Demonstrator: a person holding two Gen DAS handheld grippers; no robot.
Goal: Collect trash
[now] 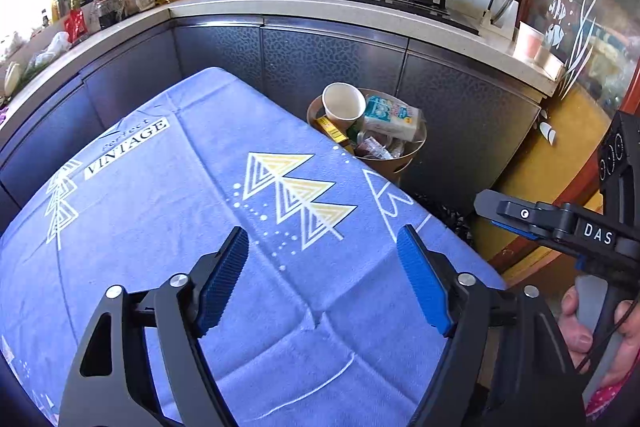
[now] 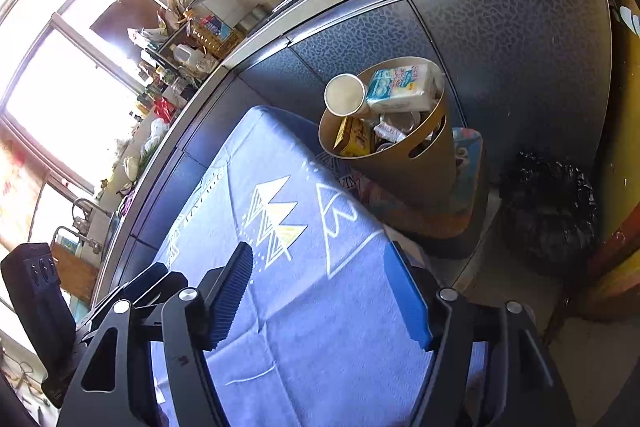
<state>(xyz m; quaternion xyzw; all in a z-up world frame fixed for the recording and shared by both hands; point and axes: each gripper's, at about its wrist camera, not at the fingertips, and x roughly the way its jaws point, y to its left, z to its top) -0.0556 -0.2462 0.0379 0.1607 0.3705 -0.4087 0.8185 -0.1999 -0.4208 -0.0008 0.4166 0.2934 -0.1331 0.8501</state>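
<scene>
Both grippers, the left gripper (image 1: 322, 251) and the right gripper (image 2: 320, 277), hang over the blue tablecloth (image 1: 160, 227) with jaws spread wide and nothing between them. Beyond the table's far edge, the brown bin (image 2: 408, 171) holds a paper cup (image 2: 345, 95), a tissue pack (image 2: 404, 85) and a yellow box (image 2: 354, 137), just in front of the dark cabinets (image 1: 320, 59).

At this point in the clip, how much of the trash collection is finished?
It looks essentially done. The bin beside the table holds a paper cup, a tissue pack and a yellow box. Nothing is in hand: the left claw and right claw are open. No trash shows on the blue tablecloth.
</scene>
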